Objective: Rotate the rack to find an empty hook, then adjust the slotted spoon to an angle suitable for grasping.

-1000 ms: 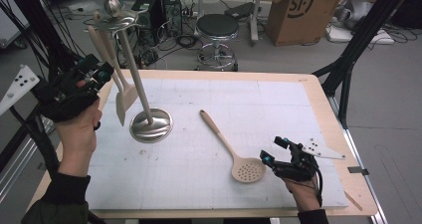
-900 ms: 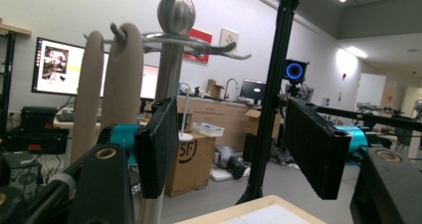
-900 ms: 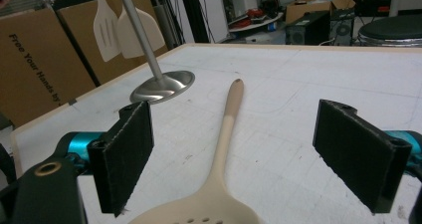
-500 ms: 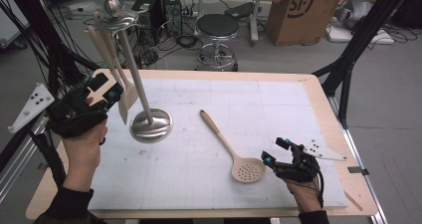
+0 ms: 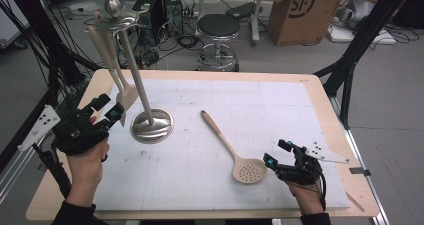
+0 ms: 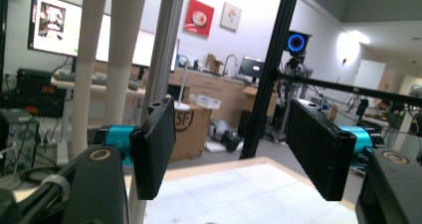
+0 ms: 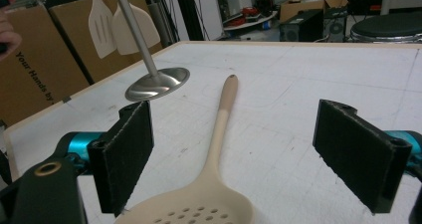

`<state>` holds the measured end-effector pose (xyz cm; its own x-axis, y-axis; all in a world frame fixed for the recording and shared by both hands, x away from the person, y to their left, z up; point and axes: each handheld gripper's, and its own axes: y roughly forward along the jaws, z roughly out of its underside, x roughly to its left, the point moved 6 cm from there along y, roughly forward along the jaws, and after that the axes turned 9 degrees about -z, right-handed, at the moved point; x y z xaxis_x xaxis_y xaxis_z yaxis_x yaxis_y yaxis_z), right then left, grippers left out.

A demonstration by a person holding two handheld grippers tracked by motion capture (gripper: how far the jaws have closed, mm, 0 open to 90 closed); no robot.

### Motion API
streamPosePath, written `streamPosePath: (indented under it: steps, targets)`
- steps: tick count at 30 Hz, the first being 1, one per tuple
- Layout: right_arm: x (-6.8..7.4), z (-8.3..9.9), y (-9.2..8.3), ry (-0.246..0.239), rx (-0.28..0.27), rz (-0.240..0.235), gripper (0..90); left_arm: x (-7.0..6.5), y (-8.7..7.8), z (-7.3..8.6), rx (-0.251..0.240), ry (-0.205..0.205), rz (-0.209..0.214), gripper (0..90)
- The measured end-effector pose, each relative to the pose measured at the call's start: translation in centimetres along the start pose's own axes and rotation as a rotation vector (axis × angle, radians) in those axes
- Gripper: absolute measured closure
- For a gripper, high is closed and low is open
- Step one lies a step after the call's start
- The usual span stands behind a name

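The beige plastic slotted spoon (image 5: pixel 235 154) lies flat on the desk (image 5: pixel 210 195), near right, bowl toward me and handle running far-left, easy to take by the bowl end. My right gripper (image 5: pixel 274 155) sits just beside the bowl, jaws spread with nothing pinched. Far left, the steel utensil stand (image 5: pixel 150 120) hangs two beige spatulas (image 5: pixel 124 92) by their handle ends. My left gripper (image 5: pixel 111 107) sits by those spatulas; its jaws have just been opening, and nothing is between them.
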<state>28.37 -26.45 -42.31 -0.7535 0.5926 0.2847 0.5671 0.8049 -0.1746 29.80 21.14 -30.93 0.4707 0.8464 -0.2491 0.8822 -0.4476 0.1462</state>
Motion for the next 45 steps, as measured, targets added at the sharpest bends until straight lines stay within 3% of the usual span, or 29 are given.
streamPosePath:
  steps: [5, 13, 21, 31, 41, 45]
  targets:
    - [0.1, 0.0, 0.1, -0.003, 0.004, -0.003, 15.3, 0.0, -0.6, 1.2, -0.001, -0.019, 0.005, 36.1]
    - [0.1, 0.1, 0.1, -0.003, 0.004, -0.001, 15.3, 0.4, -0.9, 3.8, 0.047, -0.045, -0.004, 35.5]
    - [0.1, 0.2, 0.2, -0.002, 0.009, -0.005, 15.3, 0.1, -1.2, 5.5, 0.091, -0.050, 0.036, 33.8]
    - [0.2, 0.0, 0.2, 0.004, 0.000, -0.010, 15.3, 0.7, -2.0, 7.7, 0.117, -0.065, 0.004, 29.3]
    - [0.4, -0.4, 0.8, 0.011, -0.003, -0.032, 15.4, 0.9, -2.5, 9.2, 0.158, -0.045, -0.014, 29.5]
    - [0.8, -0.8, 1.3, 0.006, -0.005, -0.046, 15.5, 1.2, -2.6, 10.3, 0.207, -0.021, -0.029, 29.0]
